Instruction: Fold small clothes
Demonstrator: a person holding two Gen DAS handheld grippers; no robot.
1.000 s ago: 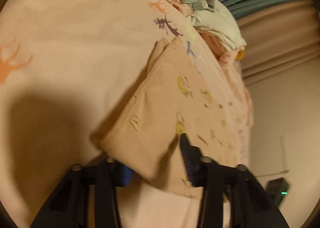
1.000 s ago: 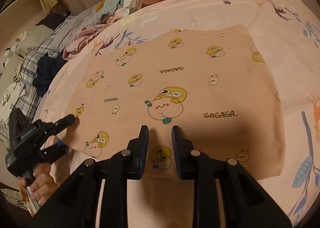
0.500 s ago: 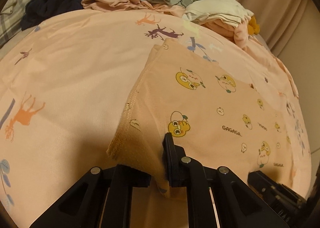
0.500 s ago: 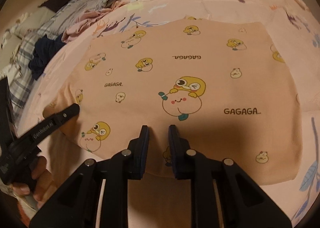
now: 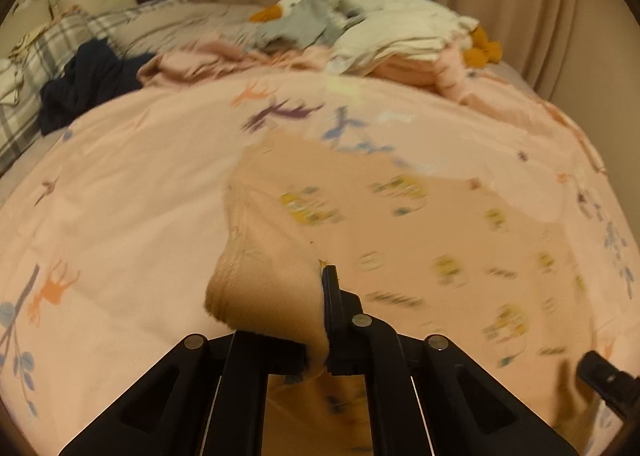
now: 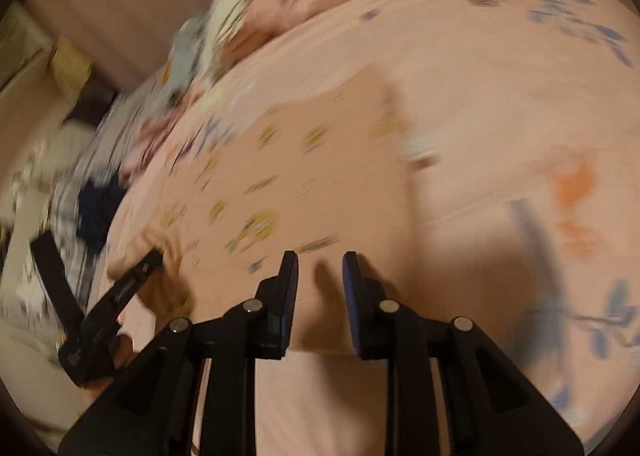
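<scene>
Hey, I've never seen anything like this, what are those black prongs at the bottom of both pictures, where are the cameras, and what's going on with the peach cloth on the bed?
No robot here: a person holds a two-finger clamp in each hand, and a wide-angle camera on each clamp looks out along its fingers. So the black prongs are the clamps themselves.

One picture is from the left hand's clamp. That left gripper has just closed on a corner of the peach cartoon-print garment and lifts it slightly off the pink bedspread.

The other picture is from the right hand's clamp. The right gripper shows a gap between its fingers, with the garment's near edge below it; the blur hides whether it pinches cloth. The left gripper also shows there, at the lower left.

At the far end of the bed lies a pile of other clothes, plus a dark garment.
</scene>
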